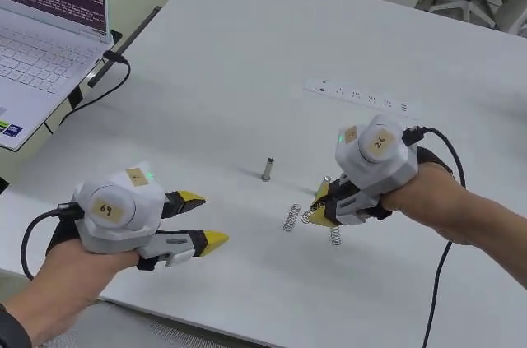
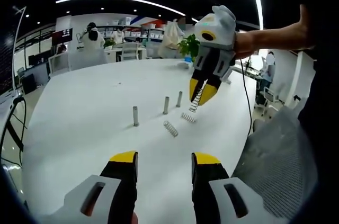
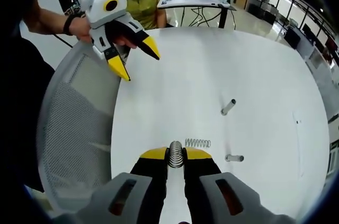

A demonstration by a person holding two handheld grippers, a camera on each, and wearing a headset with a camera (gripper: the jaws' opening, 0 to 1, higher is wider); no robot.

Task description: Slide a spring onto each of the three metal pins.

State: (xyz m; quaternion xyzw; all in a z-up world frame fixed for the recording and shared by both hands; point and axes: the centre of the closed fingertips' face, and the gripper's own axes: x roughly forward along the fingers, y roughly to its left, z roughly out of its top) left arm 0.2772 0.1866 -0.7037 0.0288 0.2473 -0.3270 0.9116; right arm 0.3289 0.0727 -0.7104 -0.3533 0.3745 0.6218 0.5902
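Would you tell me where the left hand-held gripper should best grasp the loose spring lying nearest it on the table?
I would grip the spring mid-length, across its coils, coming from above with the open left hand-held gripper. It lies flat on the table, sides free, and that leaves an end clear for a pin.

White table (image 1: 247,52) with three upright pins (image 2: 166,105), two loose springs (image 2: 170,128), power strip (image 1: 356,95)
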